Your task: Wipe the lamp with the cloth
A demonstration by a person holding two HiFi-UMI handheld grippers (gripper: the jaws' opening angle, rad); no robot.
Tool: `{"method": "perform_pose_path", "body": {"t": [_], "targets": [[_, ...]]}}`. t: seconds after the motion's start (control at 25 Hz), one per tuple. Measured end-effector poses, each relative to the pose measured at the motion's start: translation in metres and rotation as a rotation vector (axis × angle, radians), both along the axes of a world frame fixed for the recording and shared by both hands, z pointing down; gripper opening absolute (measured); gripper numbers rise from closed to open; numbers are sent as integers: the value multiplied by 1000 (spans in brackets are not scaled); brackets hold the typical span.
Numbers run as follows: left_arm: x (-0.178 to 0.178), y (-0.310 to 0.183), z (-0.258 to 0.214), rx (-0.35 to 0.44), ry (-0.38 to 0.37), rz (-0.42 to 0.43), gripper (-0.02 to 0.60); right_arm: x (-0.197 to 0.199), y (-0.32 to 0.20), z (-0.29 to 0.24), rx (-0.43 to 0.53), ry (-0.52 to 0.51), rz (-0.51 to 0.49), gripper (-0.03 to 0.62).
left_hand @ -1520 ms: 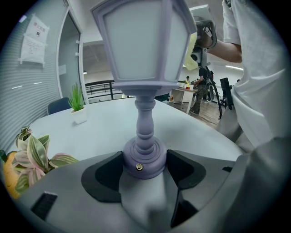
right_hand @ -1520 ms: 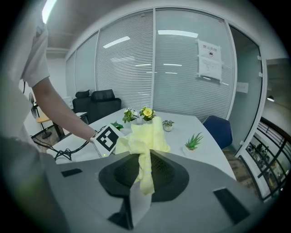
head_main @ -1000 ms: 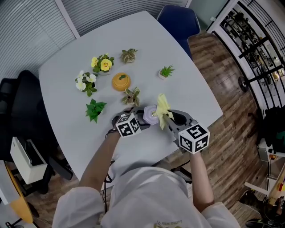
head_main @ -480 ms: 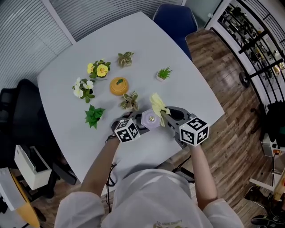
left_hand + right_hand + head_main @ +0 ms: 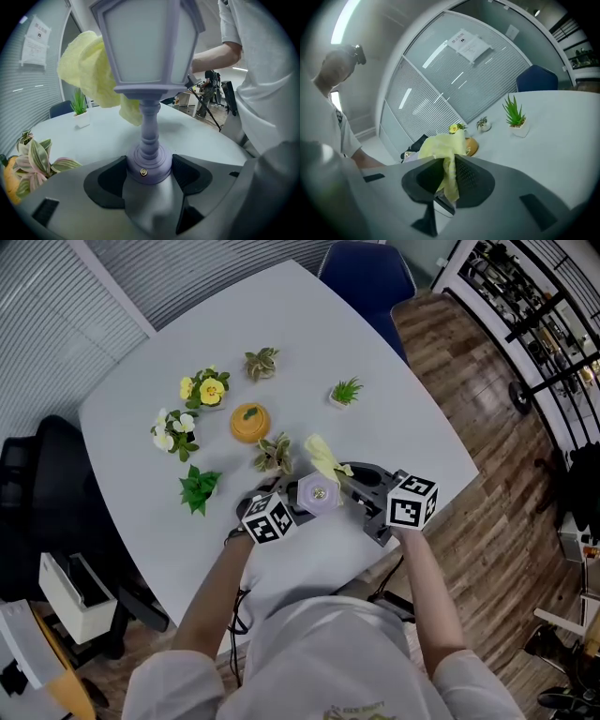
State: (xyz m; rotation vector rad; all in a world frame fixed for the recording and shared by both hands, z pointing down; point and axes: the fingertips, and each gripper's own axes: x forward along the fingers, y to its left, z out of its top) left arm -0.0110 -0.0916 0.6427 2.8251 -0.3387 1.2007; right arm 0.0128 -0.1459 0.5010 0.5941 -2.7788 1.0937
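Yellow cloth [image 5: 440, 145] clamped in right tool [image 5: 449, 180] against lamp [image 5: 143, 42] clamped in left tool [image 5: 149, 171].

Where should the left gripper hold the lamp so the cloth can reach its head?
On the lamp, take the round base low down, jaws closing from its two sides, as the left gripper does. It is broad under a thin stem, and that leaves the lantern head free for the cloth in the right gripper.
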Motion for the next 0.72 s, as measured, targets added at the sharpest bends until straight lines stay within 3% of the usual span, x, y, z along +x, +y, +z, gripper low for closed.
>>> {"method": "perform_pose_path", "body": {"t": [0.28, 0.72], "targets": [[0, 0, 0, -2, 0, -1, 313, -3, 0, 5, -29, -80, -47, 63], [0, -1, 0, -4, 0, -2, 313, -5, 6, 31, -32, 16, -76, 63]]}}
